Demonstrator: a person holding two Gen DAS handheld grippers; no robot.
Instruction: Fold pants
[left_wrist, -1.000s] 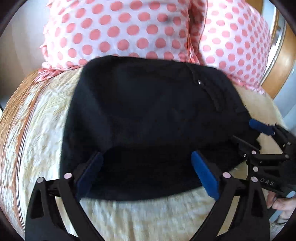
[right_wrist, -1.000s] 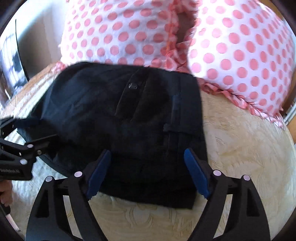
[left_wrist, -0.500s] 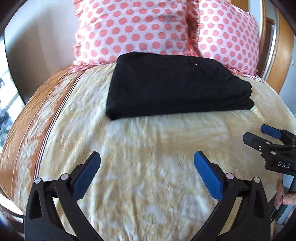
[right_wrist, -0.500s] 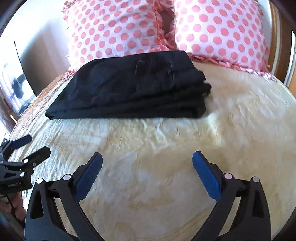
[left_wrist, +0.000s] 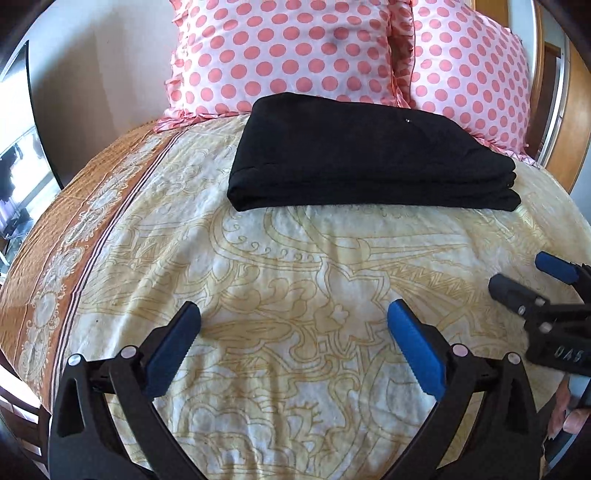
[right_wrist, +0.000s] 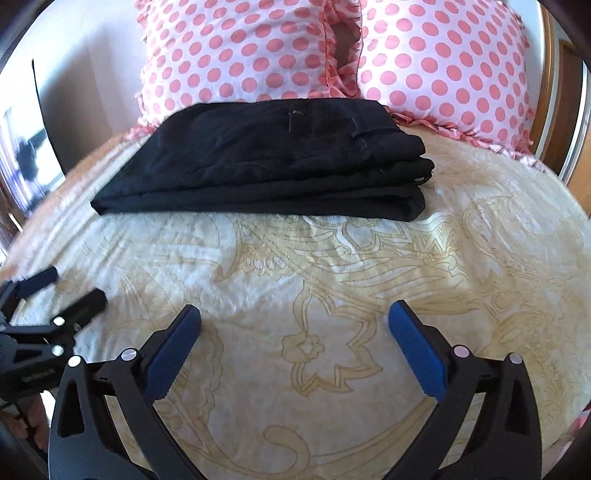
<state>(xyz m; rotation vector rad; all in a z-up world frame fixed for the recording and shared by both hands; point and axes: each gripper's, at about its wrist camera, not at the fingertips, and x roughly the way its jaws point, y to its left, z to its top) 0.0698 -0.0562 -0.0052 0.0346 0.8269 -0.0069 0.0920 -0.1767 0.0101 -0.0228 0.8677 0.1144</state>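
The black pants (left_wrist: 369, 158) lie folded in a flat stack on the bed, against the pillows; they also show in the right wrist view (right_wrist: 273, 162). My left gripper (left_wrist: 293, 325) is open and empty, well short of the pants, above the bedspread. My right gripper (right_wrist: 293, 325) is open and empty too, equally far back. The right gripper also shows at the right edge of the left wrist view (left_wrist: 532, 280), and the left gripper at the left edge of the right wrist view (right_wrist: 62, 290).
Two white pillows with pink dots (left_wrist: 288, 51) (right_wrist: 443, 62) stand behind the pants. The cream patterned bedspread (left_wrist: 295, 266) has an orange border (left_wrist: 74, 206) on the left. A wooden frame (left_wrist: 576, 110) is at the right.
Both grippers have pulled back from the folded pants toward the near side of the bed. The pants stay put in their folded stack.
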